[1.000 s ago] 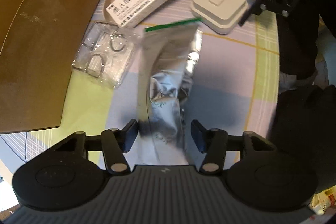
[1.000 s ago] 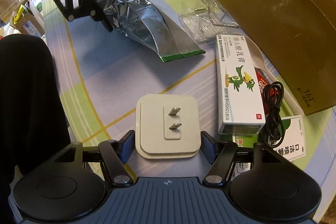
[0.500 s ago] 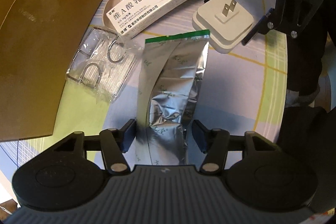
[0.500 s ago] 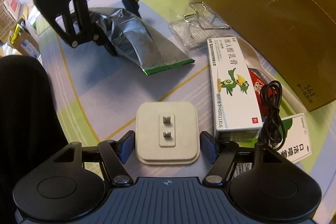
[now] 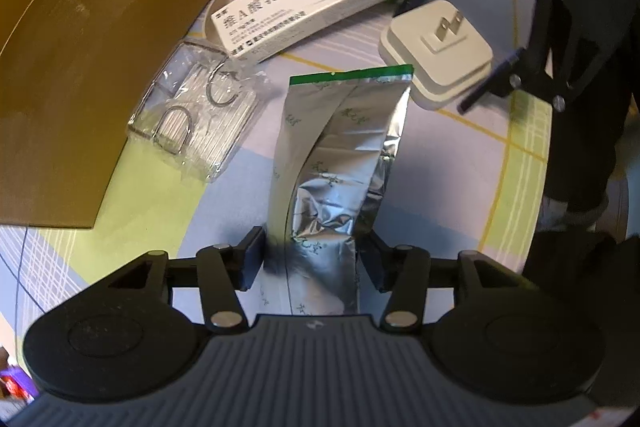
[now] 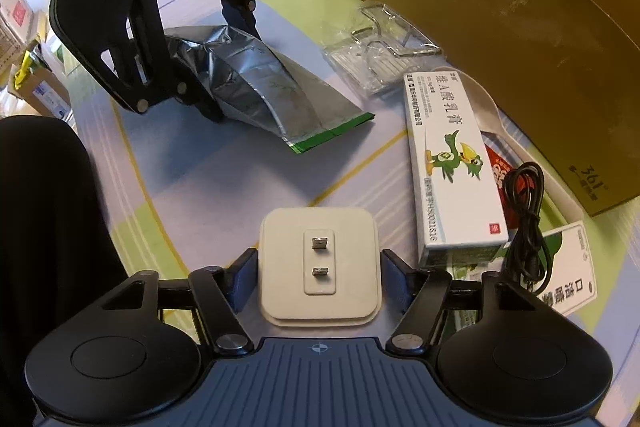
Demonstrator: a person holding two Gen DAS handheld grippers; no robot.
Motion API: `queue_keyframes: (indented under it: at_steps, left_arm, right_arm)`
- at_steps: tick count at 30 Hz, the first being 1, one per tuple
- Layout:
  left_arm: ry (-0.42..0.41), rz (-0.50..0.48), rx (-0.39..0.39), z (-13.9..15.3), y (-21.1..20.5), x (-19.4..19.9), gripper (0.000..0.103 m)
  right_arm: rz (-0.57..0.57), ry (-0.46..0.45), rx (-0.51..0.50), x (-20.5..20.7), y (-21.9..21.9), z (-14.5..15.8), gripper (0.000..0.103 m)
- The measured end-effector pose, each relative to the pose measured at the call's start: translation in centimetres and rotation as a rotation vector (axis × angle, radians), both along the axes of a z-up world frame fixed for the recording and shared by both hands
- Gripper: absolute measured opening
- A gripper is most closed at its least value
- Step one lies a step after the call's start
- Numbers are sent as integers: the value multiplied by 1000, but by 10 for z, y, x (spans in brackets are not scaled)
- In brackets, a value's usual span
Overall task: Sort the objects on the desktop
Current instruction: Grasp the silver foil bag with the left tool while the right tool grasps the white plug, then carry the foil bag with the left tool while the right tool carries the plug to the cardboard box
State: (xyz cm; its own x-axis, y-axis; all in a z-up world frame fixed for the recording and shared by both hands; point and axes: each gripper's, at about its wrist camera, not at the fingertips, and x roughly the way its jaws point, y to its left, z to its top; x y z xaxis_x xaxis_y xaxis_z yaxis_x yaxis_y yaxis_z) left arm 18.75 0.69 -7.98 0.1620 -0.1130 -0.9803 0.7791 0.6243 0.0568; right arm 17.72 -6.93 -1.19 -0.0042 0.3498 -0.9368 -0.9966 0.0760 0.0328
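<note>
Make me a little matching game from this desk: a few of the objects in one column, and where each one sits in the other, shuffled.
Things:
1. foil pouch
2. white plug adapter
3. black cable
4. clear plastic packet

Places:
a. between the right gripper's fingers
b. beside the gold box, holding metal rings
c. between the left gripper's fingers
d. coiled over the white boxes

Pairs: 1-c, 2-a, 3-d, 4-b

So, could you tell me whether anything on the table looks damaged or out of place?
The silver foil pouch is crumpled and dented at the end between the left tongs. The white plug adapter lies prongs-up. Nothing is spilled.
</note>
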Motion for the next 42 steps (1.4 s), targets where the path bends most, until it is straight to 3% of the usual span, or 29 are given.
queue_keyframes:
  at_steps: [9, 16, 17, 31, 42]
  left_arm:
    - [-5, 118, 11, 0, 0, -11, 32]
    - [5, 204, 10, 12, -24, -11, 31]
    - [5, 219, 5, 24, -19, -25, 31]
    - [-71, 329, -2, 107, -14, -23, 31]
    - [-149, 385, -34, 172, -20, -3, 31]
  right_arm:
    - [-64, -20, 39, -9, -14, 10, 61]
    - [-108, -23, 78, -17, -35, 34, 62]
    - [-113, -24, 85, -18, -36, 36, 62]
    - [-168, -77, 188, -19, -48, 92, 61]
    - [-254, -101, 276, 23, -42, 146, 62]
